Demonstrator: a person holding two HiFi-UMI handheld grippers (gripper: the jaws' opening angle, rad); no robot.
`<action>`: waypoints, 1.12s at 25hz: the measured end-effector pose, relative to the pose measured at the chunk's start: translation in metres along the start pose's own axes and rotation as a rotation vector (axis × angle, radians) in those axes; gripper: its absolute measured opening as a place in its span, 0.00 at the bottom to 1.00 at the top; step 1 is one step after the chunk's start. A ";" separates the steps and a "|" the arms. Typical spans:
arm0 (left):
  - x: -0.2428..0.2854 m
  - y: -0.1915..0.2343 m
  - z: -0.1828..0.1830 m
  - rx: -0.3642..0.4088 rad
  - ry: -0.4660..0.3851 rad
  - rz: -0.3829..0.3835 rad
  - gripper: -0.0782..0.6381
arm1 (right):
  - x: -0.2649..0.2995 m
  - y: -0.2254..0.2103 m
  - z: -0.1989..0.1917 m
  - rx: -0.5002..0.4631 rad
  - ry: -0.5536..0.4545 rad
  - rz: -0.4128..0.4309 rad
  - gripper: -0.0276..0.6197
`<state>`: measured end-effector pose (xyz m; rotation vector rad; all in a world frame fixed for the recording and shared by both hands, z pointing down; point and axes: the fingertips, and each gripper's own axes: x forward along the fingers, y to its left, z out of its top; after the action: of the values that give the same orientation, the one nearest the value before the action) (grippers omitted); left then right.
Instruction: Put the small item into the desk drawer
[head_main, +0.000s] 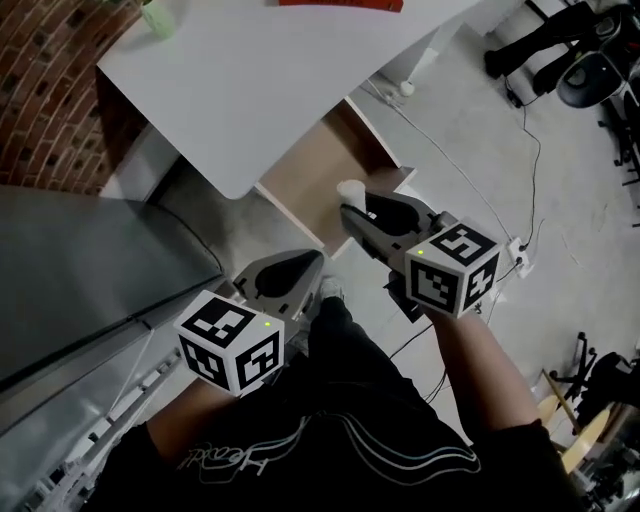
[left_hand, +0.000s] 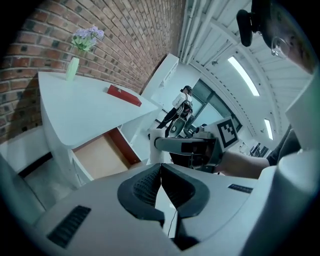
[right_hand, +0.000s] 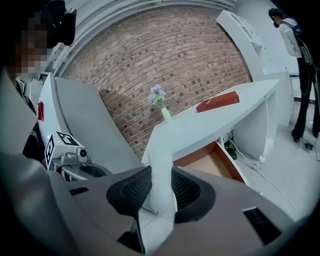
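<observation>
White small item (right_hand: 161, 186) clamped upright between the right gripper (right_hand: 161, 172)'s jaws

The drawer (head_main: 303, 187) is sitting pulled out from under the bench (head_main: 270, 80), and everything is lining up around it. The small item (head_main: 350, 190) is hanging over the drawer's near end, sitting between the jaws of the right claw (head_main: 352, 212). The left claw (head_main: 318, 262) is hovering off the drawer's near-left corner, apart from it. Beyond the drawer, up on the bench, the vase (head_main: 160, 18) is standing to the left and the box (head_main: 340, 4) is lying further right. A cable (head_main: 527, 150) is trailing over the floor (head_main: 470, 120) to the drawer's right.
</observation>
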<state>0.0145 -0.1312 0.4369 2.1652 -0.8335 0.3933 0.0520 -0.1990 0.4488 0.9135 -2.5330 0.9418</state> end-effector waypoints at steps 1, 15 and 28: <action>0.004 0.007 0.001 -0.009 0.000 0.007 0.14 | 0.012 -0.007 0.000 -0.013 0.019 0.003 0.25; 0.035 0.071 -0.015 -0.049 0.006 0.074 0.14 | 0.143 -0.097 -0.066 -0.176 0.251 -0.085 0.25; 0.038 0.121 -0.041 -0.074 0.012 0.151 0.14 | 0.222 -0.151 -0.128 -0.211 0.399 -0.137 0.25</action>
<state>-0.0399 -0.1763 0.5504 2.0365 -0.9927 0.4430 -0.0117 -0.3052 0.7187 0.7402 -2.1524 0.7154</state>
